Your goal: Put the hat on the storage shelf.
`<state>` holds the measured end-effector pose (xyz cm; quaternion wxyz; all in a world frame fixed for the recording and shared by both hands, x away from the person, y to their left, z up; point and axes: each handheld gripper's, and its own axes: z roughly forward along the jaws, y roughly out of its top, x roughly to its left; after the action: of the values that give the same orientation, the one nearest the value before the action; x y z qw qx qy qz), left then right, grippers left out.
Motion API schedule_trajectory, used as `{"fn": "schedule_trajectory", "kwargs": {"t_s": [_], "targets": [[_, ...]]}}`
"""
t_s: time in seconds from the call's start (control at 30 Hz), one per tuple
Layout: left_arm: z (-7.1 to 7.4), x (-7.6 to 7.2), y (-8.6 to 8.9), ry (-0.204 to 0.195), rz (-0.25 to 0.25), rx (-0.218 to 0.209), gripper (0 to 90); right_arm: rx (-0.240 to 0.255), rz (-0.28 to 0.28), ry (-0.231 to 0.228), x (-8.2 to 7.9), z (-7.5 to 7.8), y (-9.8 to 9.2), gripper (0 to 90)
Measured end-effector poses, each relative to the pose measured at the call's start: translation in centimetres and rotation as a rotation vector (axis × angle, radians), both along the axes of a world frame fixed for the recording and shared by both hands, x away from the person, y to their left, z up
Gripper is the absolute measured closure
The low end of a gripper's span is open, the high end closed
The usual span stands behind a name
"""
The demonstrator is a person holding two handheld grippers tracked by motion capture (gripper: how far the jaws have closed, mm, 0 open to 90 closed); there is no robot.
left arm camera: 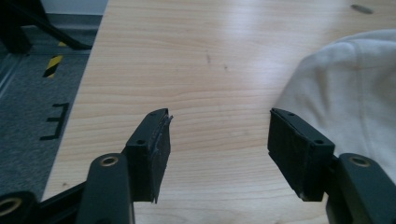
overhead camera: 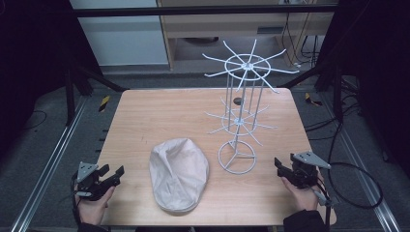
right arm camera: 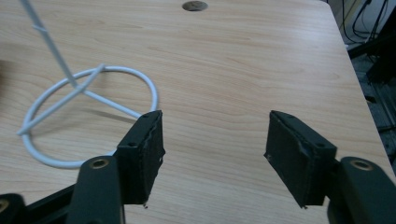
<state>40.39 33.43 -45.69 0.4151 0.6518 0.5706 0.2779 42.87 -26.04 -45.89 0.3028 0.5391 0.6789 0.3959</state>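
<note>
A beige flat cap [overhead camera: 178,174] lies on the wooden table [overhead camera: 159,113] near its front edge; its side fills the right of the left gripper view [left arm camera: 345,93]. A white wire display rack [overhead camera: 241,113] with two tiers of spokes stands upright to the cap's right, and its ring base [right arm camera: 84,116] is seen in the right gripper view. My left gripper [overhead camera: 111,174] is open at the table's front left corner, apart from the cap. My right gripper [overhead camera: 280,166] is open at the front right, just right of the rack's base. Nothing is between either pair of jaws.
A small dark hole [overhead camera: 237,101] marks the table behind the rack. Metal rails [overhead camera: 53,154] run along the floor on both sides. A black cable [overhead camera: 355,186] trails from the right gripper over the floor. Cabinets [overhead camera: 125,34] stand behind the table.
</note>
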Motion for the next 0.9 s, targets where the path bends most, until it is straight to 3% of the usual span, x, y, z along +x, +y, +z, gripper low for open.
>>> {"fn": "schedule_trajectory", "kwargs": {"t_s": [0.2,0.4,0.53,0.9], "targets": [[0.6,-0.7,-1.2,-0.014,-0.051,-0.017,47.7,-0.024,0.045,-0.013,-0.4,0.5,1.4,44.6],[1.4,-1.1,-2.1,-0.013,-0.094,-0.031,59.3,-0.016,0.033,-0.011,-0.7,0.7,1.2,49.1],[1.8,-1.2,-2.6,-0.009,-0.097,-0.025,68.7,-0.021,0.029,-0.015,-0.6,0.6,0.9,49.8],[2.9,-0.8,-4.6,-0.023,-0.14,-0.012,80.0,-0.03,0.035,-0.021,-0.3,0.4,0.9,50.1]]}}
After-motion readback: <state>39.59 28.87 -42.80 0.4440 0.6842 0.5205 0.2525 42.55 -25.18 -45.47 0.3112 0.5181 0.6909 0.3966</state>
